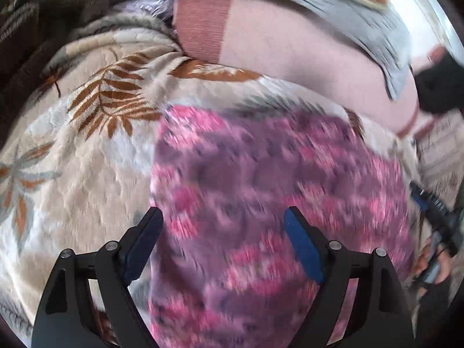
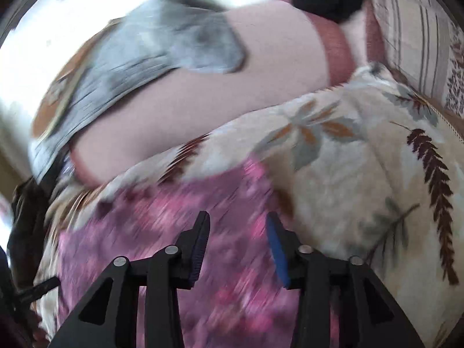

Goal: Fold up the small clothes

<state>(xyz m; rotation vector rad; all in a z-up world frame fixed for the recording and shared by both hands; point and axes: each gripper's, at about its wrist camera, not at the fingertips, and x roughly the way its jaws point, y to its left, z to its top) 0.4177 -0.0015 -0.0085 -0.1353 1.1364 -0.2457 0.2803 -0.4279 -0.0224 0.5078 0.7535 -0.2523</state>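
A pink and purple patterned garment (image 1: pixel 261 203) lies flat on a cream blanket with a leaf print (image 1: pixel 87 150). It also shows in the right wrist view (image 2: pixel 179 220). My left gripper (image 1: pixel 223 217) is open above the garment's left part, with nothing between its fingers. My right gripper (image 2: pixel 237 223) is open above the garment's right edge and holds nothing. It also shows at the far right of the left wrist view (image 1: pixel 435 217), held by a hand. Both views are blurred by motion.
A pale pink pillow with a darker band (image 1: pixel 290 49) lies behind the garment, also in the right wrist view (image 2: pixel 232 87). A grey cloth (image 2: pixel 162 55) rests on it. A dark brown cover (image 1: pixel 43 29) lies far left. A striped cushion (image 2: pixel 417 37) stands far right.
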